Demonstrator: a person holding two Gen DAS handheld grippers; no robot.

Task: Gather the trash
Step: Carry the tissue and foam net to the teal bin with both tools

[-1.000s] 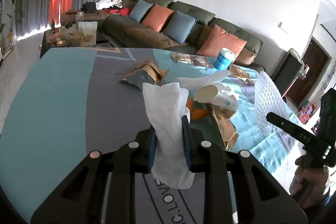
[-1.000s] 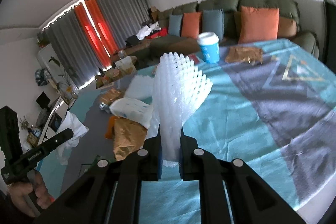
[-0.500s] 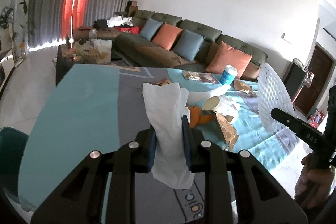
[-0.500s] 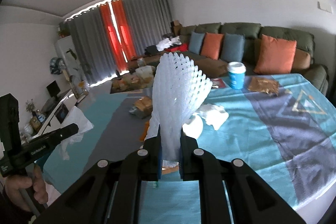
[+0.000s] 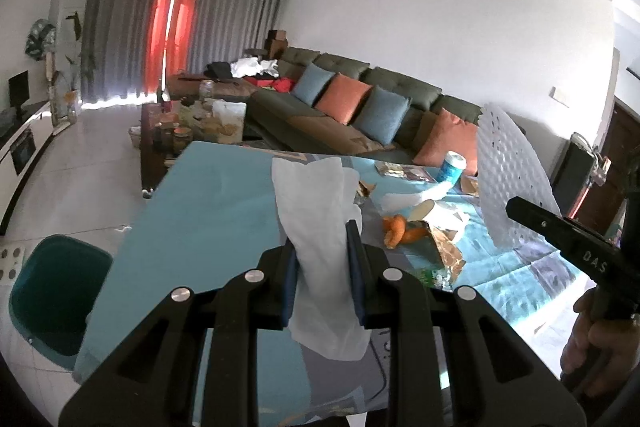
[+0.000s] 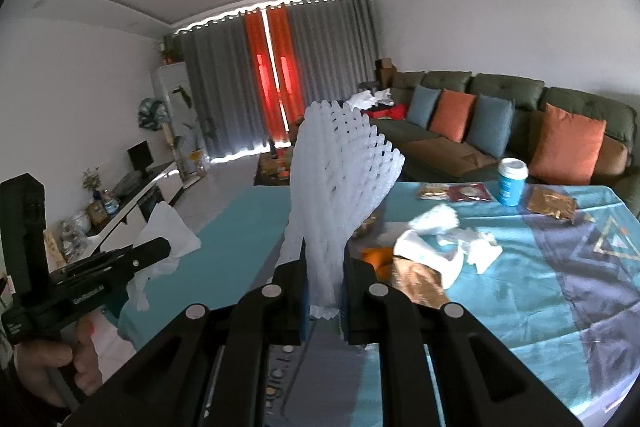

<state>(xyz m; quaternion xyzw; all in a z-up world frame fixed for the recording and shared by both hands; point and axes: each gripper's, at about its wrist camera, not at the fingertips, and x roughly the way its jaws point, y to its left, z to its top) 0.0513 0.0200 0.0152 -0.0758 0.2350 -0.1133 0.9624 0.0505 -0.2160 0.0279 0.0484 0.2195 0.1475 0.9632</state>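
The left gripper (image 5: pixel 322 247) clamped a white tissue (image 5: pixel 316 211) at lower centre. The right gripper (image 6: pixel 324 283) pinched a white foam net (image 6: pixel 340 187) at centre frame, above the teal tablecloth (image 6: pixel 540 287).

Left wrist view looks along the left tool (image 5: pixel 322 259), tilted down over the desk (image 5: pixel 208 203) toward the sofa (image 5: pixel 400 95). Right wrist view does likewise along the right tool (image 6: pixel 324 283). Both share the desk, sofa and curtains (image 6: pixel 272 75); each shows the other tool.
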